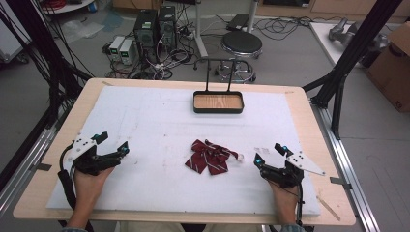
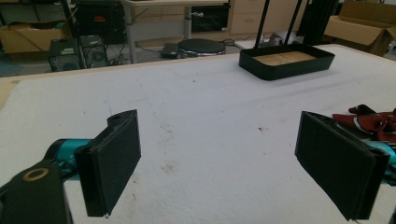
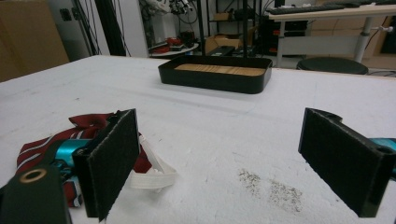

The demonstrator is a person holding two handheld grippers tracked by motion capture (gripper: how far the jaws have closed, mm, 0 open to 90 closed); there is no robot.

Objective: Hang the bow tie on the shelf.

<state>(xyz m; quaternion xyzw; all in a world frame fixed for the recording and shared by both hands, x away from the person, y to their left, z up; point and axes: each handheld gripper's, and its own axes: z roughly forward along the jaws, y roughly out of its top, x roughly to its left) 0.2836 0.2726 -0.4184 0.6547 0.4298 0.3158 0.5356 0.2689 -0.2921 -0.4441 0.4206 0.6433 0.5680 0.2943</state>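
A dark red bow tie (image 1: 208, 156) with white stripes lies on the white mat, near the front middle, with a white strap (image 1: 235, 155) trailing to its right. My left gripper (image 1: 113, 144) rests at the front left, jaws wide open and nothing between them; the bow tie (image 2: 371, 119) peeks in at the right edge of its view. My right gripper (image 1: 269, 153) sits just right of the tie, also open; in its view the bow tie (image 3: 51, 140) and white strap (image 3: 154, 175) lie behind the left jaw.
A black tray (image 1: 218, 110) with a wooden bottom and a tall wire handle stands at the back middle of the white mat (image 1: 154, 121). The tray (image 2: 286, 67) and tray (image 3: 215, 80) show far ahead. Dark specks (image 3: 268, 184) mark the mat. A stool (image 1: 241, 44) stands beyond the table.
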